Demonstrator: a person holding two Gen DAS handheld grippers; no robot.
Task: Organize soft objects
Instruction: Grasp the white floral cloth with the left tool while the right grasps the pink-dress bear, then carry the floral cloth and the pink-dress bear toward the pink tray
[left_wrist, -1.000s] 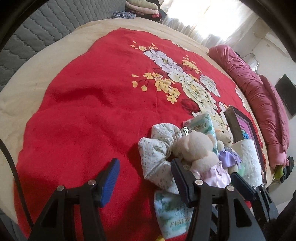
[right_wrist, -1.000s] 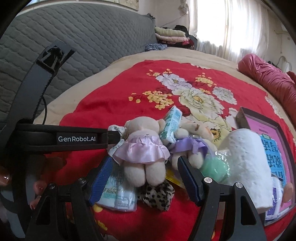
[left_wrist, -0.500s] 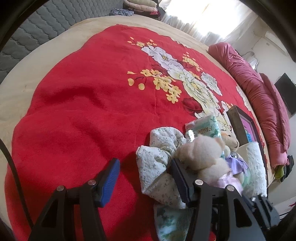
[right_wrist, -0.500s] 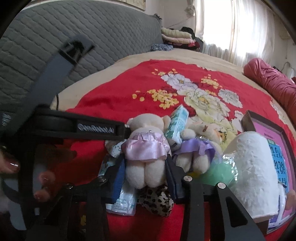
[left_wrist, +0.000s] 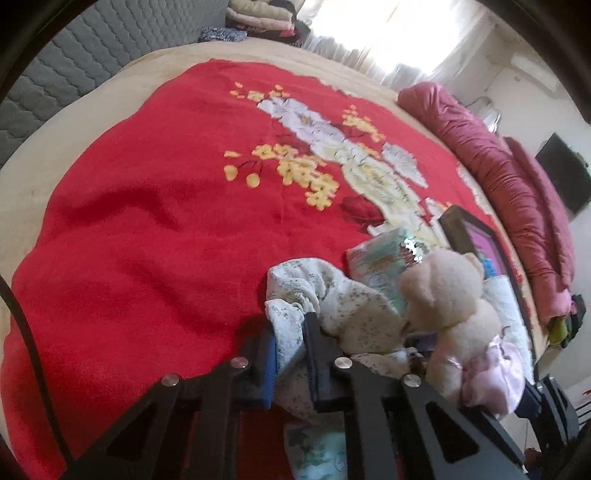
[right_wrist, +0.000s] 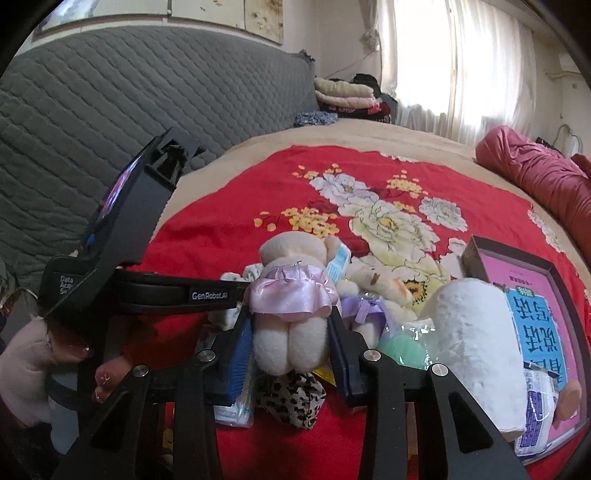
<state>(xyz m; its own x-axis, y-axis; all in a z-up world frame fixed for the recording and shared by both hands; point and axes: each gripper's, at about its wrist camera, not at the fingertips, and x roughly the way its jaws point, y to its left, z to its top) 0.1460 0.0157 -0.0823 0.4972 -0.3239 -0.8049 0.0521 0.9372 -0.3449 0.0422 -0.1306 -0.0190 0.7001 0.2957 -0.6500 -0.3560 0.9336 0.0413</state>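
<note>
So both grippers have something pinched, and that's about as far as the sorting looks to have got. The left gripper (left_wrist: 290, 363) has its fingers closing, down to a narrow gap, with a fold of the floral cloth (left_wrist: 332, 306) squeezed between them. The right gripper (right_wrist: 290, 356) is closing too, and its fingers are pressed on both sides of the legs of the teddy in the pink skirt (right_wrist: 291, 291).

Everything's still in one heap on the near edge of the red blanket (left_wrist: 147, 221) on the bed. In the pile: a second teddy with a purple bow (right_wrist: 373, 291), a tissue pack (left_wrist: 380, 258) leaning up behind the bears, another pack (right_wrist: 236, 402) flat under the right gripper, a leopard-print pouch (right_wrist: 291, 402), a white paper roll (right_wrist: 476, 347), something mint green in plastic (right_wrist: 400, 343) and a dark tray (right_wrist: 517, 266) with a pink-and-blue printed sheet in it. Nothing looks sorted or set apart yet, so I'd say this is early, with basically the whole pile left to go.

Hard to tell:
- whether the pink-skirt teddy is off the bed or just gripped where it sits
- how much of the floral cloth is buried under the bear
- the purple-bow teddy is mostly blocked
- the tray runs off the right edge
- where any of this stuff is meant to end up, no obvious bin or spot
</note>
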